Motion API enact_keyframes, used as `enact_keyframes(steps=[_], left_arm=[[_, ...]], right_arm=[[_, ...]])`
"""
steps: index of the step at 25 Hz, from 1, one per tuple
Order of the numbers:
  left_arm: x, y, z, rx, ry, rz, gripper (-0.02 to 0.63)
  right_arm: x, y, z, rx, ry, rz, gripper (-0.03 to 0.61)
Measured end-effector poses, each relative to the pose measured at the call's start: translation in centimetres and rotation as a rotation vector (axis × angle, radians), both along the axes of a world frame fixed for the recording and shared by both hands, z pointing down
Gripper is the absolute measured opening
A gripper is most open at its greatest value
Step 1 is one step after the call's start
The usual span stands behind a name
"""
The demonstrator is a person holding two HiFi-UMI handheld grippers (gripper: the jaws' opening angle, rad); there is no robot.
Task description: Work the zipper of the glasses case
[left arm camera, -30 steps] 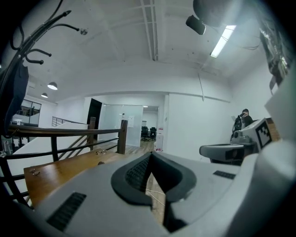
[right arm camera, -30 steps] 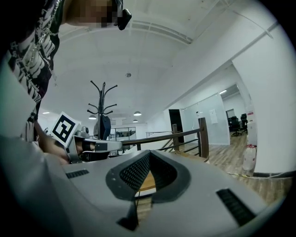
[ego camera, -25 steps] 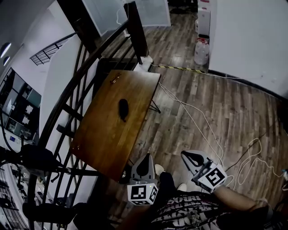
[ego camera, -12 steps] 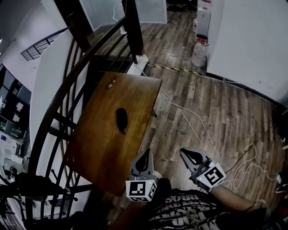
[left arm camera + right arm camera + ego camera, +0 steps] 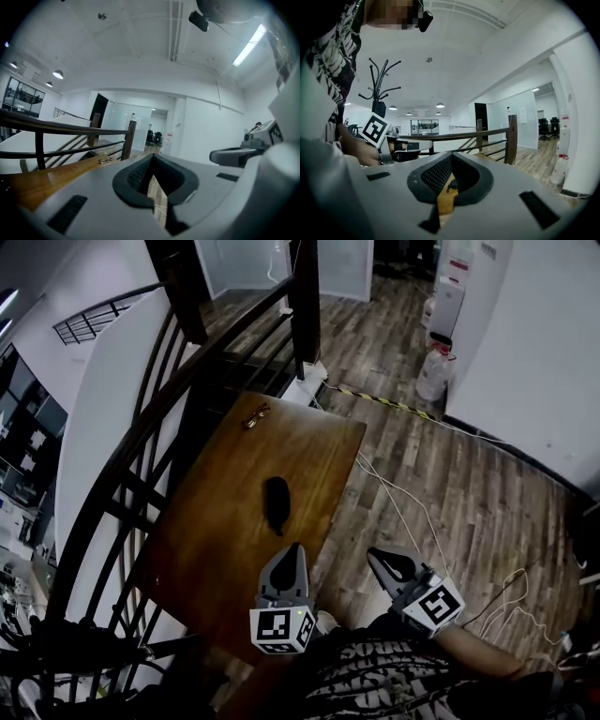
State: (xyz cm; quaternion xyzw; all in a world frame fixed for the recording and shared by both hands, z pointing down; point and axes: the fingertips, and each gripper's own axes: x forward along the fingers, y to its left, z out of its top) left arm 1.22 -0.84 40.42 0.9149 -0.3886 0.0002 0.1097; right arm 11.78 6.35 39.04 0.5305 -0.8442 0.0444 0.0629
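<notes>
A dark oval glasses case lies near the middle of the wooden table; through the right gripper's jaws it shows as a small dark shape. A pair of glasses rests at the table's far end, also visible in the left gripper view as glasses. My left gripper is shut and empty, held at the table's near edge, short of the case. My right gripper is shut and empty too, held off the table's right side above the floor.
A dark curved stair railing runs along the table's left side. White cables trail over the wood floor on the right. A water jug stands by the far white wall.
The view has shifted so the table and case sit further right and lower in the frame, nearer the grippers. Both grippers stay shut and keep their spacing.
</notes>
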Motion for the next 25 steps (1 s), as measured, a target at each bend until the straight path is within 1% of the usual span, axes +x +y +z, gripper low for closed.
enact_keyframes(steps=[5, 9, 12, 18, 23, 25], left_arm=[[-2.7, -2.1, 0.2, 0.007, 0.025, -0.056, 0.008], [-4.1, -3.6, 1.5, -0.02, 0.03, -0.102, 0.008], [-4.8, -5.0, 1.8, -0.032, 0.026, -0.142, 0.008], [-6.7, -8.8, 1.7, -0.059, 0.0, -0.285, 0.008], [-7.0, -12.0, 2.6, -0.1, -0.034, -0.372, 0.008], [-6.6, -13.5, 3.1, -0.125, -0.046, -0.396, 0.008]], right_arm=[[-1.4, -2.5, -0.1, 0.005, 0.017, -0.033, -0.002], [-2.7, -4.2, 0.8, -0.009, 0.026, -0.084, -0.002], [-2.7, -6.2, 1.1, -0.027, 0.015, -0.116, -0.002], [-4.0, -11.8, 1.6, -0.049, -0.016, -0.254, -0.002], [-4.5, -17.1, 2.2, -0.069, -0.041, -0.358, -0.002], [-3.9, -19.3, 2.2, -0.075, -0.05, -0.384, -0.002]])
